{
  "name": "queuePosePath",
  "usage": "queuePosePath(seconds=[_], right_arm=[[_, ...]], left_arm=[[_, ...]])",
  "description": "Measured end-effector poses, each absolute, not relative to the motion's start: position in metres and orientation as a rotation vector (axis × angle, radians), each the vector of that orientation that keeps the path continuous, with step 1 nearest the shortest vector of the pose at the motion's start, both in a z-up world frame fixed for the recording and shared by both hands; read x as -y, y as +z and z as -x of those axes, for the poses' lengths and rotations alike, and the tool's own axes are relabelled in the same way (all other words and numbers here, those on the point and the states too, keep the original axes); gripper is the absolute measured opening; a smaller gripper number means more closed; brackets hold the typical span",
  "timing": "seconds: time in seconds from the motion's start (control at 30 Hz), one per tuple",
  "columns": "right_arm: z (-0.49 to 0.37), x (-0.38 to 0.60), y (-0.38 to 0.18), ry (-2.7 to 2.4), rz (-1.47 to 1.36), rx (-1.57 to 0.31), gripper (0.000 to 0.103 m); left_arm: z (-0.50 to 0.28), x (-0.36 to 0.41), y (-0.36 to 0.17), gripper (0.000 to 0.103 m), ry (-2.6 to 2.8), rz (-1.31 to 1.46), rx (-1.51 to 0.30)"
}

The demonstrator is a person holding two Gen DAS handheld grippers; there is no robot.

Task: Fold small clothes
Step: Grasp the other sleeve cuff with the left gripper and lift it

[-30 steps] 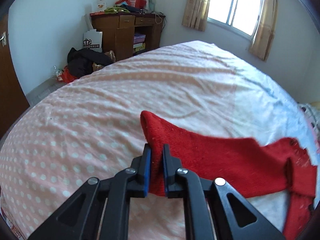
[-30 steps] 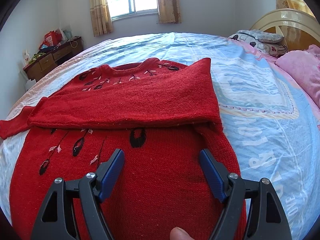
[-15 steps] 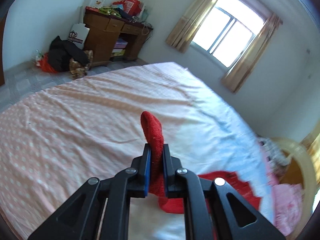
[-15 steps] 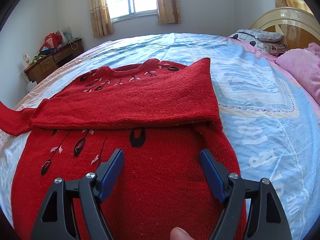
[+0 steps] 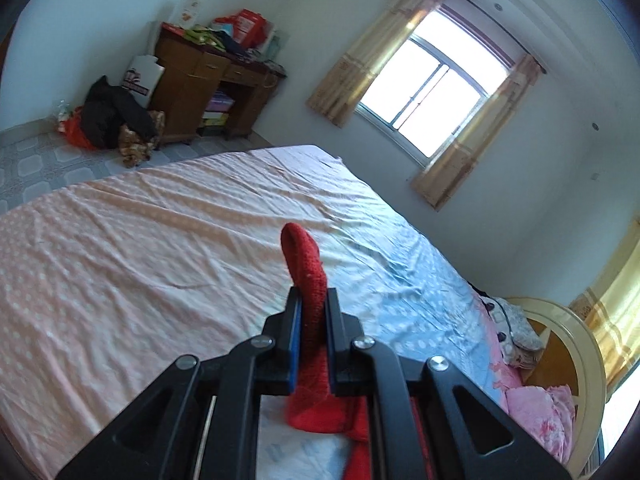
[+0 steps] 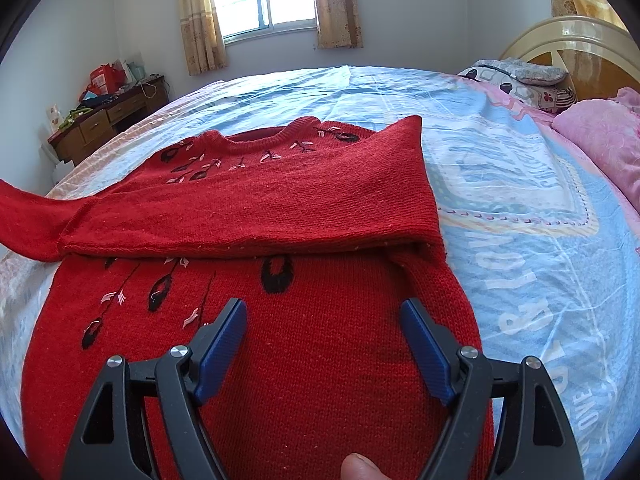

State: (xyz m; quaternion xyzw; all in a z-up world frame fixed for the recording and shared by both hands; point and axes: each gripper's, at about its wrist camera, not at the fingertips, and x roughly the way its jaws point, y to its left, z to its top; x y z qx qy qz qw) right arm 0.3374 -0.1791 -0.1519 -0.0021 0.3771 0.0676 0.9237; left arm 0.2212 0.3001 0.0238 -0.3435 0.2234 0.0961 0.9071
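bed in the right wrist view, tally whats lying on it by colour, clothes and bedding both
Red: 1, the red knitted sweater with black feather motifs, one sleeve folded across its chest
Pink: 1, the pink quilt by the cream headboard
Grey patterned: 1, the grey patterned pillow beside the pink quilt
Total: 3

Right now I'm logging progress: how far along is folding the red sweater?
Done: one sleeve lies folded across the red sweater on the bed. In hand: the left hand-held gripper is shut on the other sleeve's cuff, lifted. Left: laying that sleeve across and folding the body; the right hand-held gripper is open.
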Motion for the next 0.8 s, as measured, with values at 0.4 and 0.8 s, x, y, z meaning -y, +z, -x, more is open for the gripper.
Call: queuePosePath(seconds=[0.4,0.8], right_arm=[[-0.331,0.199,-0.144,0.142,-0.092,-0.802,0.080],[-0.329,0.238,-0.137,0.029,-0.175,-0.763,0.080]], left_arm=[[-0.295,-0.181,0.050,0.011,0.011,0.602,-0.513],[-0.352,-0.063,0.064,0.011,-0.096,0.507,-0.557]])
